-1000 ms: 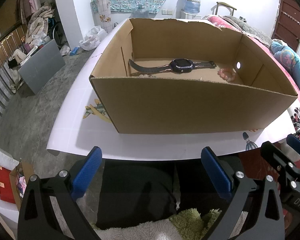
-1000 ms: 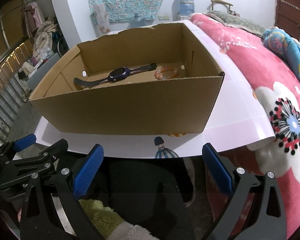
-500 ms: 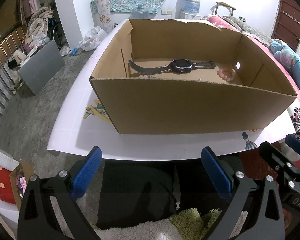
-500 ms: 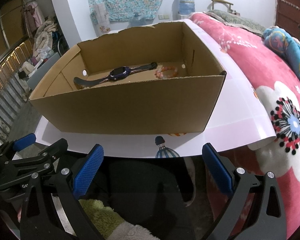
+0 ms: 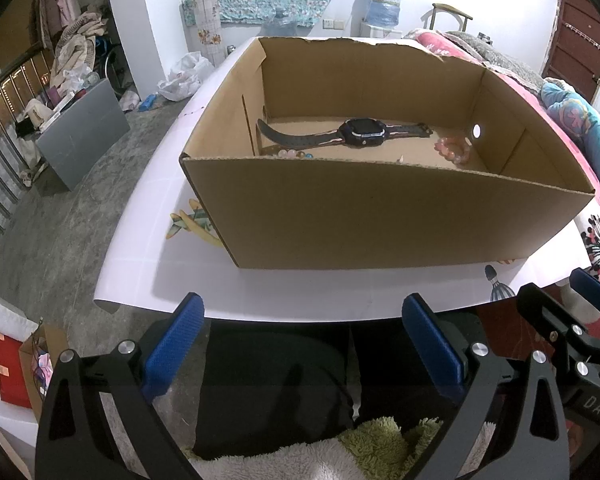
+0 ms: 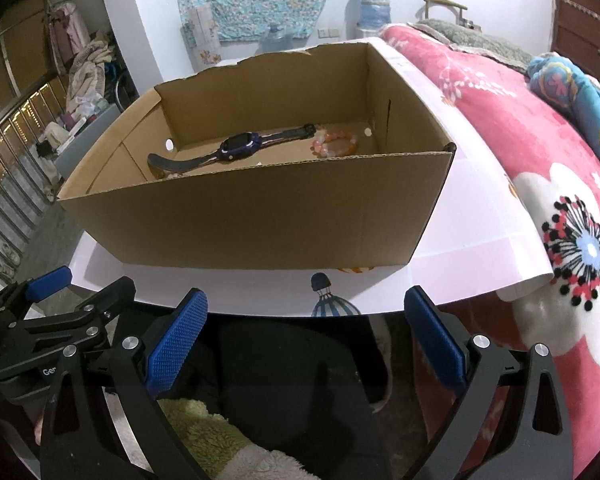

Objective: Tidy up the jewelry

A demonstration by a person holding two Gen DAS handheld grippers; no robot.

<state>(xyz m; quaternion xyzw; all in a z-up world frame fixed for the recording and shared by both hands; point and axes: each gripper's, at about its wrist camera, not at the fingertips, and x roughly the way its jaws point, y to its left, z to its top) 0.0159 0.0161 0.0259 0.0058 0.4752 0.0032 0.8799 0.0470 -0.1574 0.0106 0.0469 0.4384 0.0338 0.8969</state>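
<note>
Watch in box, past both gaping tongs.

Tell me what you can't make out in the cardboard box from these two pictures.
- Left wrist view: the cardboard box front wall cuts off a second string of beads; only a few show above the rim.
- Right wrist view: the same wall hides those beads almost wholly.
- Both views: the box floor nearest the camera is hidden.
- Watch: its face is too small to read.
- Pink bracelet: its near edge sits behind the rim.
</note>
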